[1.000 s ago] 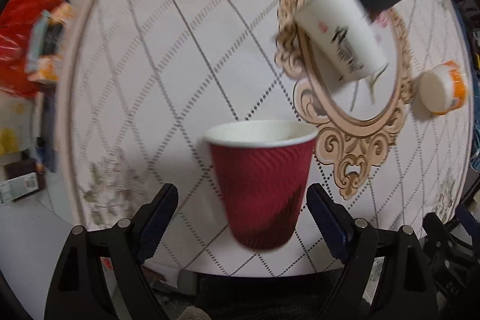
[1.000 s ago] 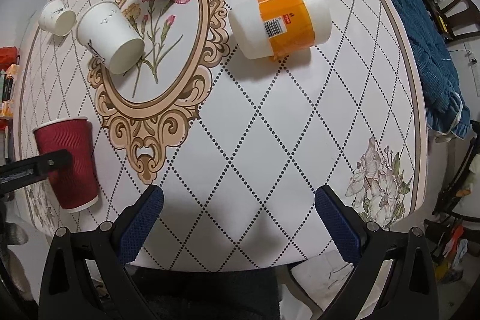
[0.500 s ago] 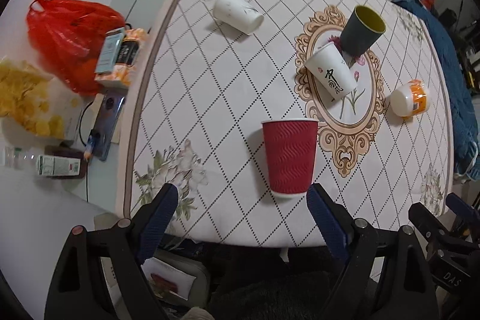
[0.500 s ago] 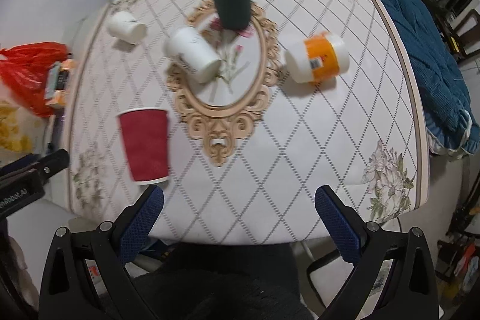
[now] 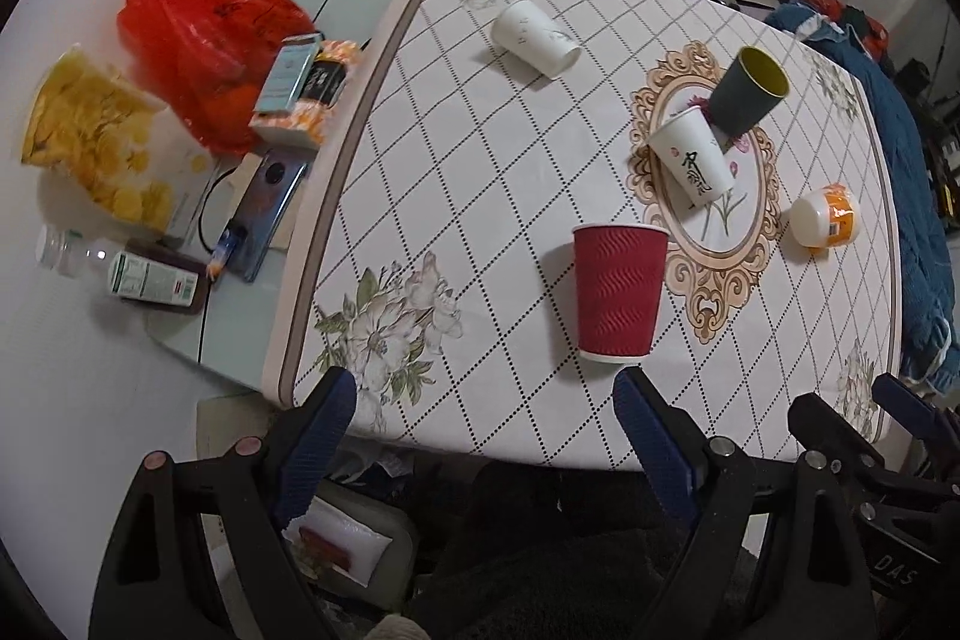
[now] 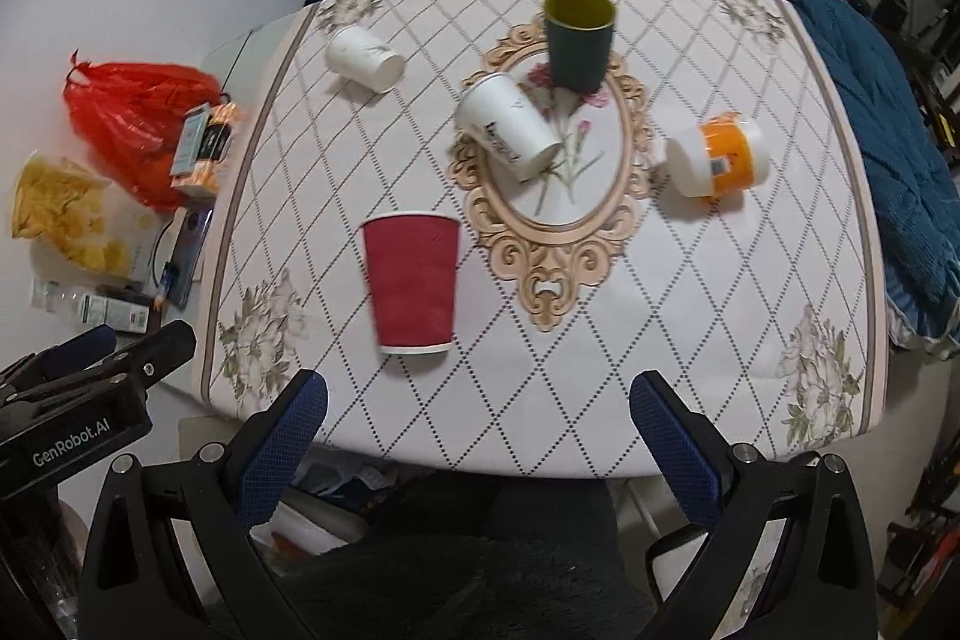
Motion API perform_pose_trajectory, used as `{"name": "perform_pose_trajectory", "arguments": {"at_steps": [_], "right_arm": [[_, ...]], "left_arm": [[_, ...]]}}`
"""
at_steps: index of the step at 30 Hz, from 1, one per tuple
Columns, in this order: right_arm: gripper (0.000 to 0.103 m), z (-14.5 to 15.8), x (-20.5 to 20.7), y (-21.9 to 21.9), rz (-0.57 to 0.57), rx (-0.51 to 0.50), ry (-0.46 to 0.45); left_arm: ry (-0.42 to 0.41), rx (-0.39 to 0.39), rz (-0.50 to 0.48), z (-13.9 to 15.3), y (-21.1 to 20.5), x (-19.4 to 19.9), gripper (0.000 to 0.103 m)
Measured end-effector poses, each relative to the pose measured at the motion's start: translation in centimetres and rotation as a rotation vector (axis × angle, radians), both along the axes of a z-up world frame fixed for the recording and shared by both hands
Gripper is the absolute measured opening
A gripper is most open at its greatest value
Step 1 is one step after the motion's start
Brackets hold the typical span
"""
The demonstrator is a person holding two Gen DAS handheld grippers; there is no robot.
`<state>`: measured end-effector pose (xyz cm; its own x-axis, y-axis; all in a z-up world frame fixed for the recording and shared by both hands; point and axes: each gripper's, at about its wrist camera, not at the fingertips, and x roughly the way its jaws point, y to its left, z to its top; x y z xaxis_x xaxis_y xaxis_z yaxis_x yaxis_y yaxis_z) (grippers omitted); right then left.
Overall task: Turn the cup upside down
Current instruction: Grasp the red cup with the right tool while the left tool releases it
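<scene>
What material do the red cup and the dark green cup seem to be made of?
The red cup looks like matte paper: its wall has embossed wavy ripples, and the end nearest the camera has a thin white edge. The dark green cup has a smooth wall and a yellowish inside; paper or plastic, I cannot tell which.

Red cup [image 6: 411, 283] stands on the table [image 6: 690, 316], wide white-rimmed end at the cloth. Right gripper [image 6: 478, 429] hangs spread wide, empty, short of the near table edge.

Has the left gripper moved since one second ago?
Yes. The left gripper has pulled back and up from the red cup, which no longer sits between its open fingers; more of the table shows.
</scene>
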<state>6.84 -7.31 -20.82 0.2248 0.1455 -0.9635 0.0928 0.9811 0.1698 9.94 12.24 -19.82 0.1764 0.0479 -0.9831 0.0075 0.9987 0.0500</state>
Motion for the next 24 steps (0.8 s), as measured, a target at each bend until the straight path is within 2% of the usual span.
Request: {"name": "perform_pose_trajectory", "arguments": {"at_steps": [6, 8, 13, 17, 24], "right_arm": [[0.103, -0.3, 1.5, 1.0, 0.052, 0.019, 0.002], [0.103, -0.6, 2.5, 1.4, 0.084, 0.030, 0.013], [0.103, -1.5, 5.1, 2.6, 0.213, 0.018, 0.040], [0.103, -1.7, 7.1, 4.6, 0.429, -0.076, -0.008], [0.103, -3.8, 8.5, 9.6, 0.912, -0.370, -0.063]], "left_arm": [[0.003, 0.010, 0.086, -0.7, 1.3, 0.2, 0.088], [0.004, 0.024, 0.112, -1.3, 1.8, 0.5, 0.102], [-0.013, 0.051, 0.206, -2.6, 3.5, 1.0, 0.102], [0.017, 0.045, 0.285, -4.4, 5.0, 1.0, 0.102], [0.060, 0.043, 0.381, -7.0, 6.5, 0.0, 0.102]]}}
